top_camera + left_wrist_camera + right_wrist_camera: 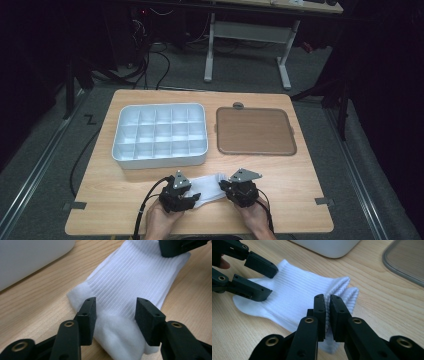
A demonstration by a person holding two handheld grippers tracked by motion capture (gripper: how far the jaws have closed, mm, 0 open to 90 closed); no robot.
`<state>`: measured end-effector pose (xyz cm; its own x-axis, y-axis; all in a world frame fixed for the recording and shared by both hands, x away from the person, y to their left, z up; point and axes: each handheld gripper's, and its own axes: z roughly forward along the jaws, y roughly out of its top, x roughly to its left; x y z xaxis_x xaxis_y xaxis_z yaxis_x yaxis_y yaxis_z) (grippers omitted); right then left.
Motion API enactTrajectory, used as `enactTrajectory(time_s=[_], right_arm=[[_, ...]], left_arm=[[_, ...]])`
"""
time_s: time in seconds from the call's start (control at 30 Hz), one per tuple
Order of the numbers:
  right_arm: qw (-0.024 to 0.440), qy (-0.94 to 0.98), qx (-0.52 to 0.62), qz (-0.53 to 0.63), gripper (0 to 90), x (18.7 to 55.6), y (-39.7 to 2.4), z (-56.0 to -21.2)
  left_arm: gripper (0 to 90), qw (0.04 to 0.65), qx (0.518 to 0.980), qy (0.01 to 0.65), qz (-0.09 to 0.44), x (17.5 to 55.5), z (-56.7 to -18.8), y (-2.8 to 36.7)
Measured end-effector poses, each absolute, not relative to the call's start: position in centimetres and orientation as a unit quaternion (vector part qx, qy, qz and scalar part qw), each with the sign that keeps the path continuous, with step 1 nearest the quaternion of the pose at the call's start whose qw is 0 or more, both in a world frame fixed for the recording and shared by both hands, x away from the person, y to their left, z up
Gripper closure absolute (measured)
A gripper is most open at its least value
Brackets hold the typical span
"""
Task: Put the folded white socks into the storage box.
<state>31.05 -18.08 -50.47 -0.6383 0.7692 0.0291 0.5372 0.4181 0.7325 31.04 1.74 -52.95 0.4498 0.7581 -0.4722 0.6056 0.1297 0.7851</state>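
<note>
White ribbed sock (207, 187), 1 only, lies at the worktop's (300, 190) near edge, long axis running between the 2 grippers. Left gripper (116, 307) fingers straddle the foot end, released. Right gripper (327, 307) fingers are clenched on the cuff; 1 compartment tray (160, 135) and 1 lid (255, 131) lie beyond

A wooden counter (300, 190) stands on a grey floor. At its near edge lies a white sock (207, 187). The left gripper (186, 196) sits at the sock's left end and the right gripper (226, 189) at its right end, each held by a hand. Behind the sock is a white tray (120, 131) with many small boxes inside. A flat brown lid (255, 131) lies just beside the tray, on its right.
</note>
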Motion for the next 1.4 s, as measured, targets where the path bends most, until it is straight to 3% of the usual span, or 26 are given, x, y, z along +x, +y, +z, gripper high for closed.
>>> enactTrajectory(time_s=[0.6,1.4], right_arm=[[0.149,0.827,0.411,0.354,83.7,31.2,-18.6,-51.9],[0.156,0.831,0.401,0.352,81.4,31.7,-17.7,-51.9]], left_arm=[[57.1,0.538,0.663,0.514,0.086,32.4,-53.2,1.9],[53.4,0.529,0.649,0.542,0.068,33.6,-53.0,3.1]])
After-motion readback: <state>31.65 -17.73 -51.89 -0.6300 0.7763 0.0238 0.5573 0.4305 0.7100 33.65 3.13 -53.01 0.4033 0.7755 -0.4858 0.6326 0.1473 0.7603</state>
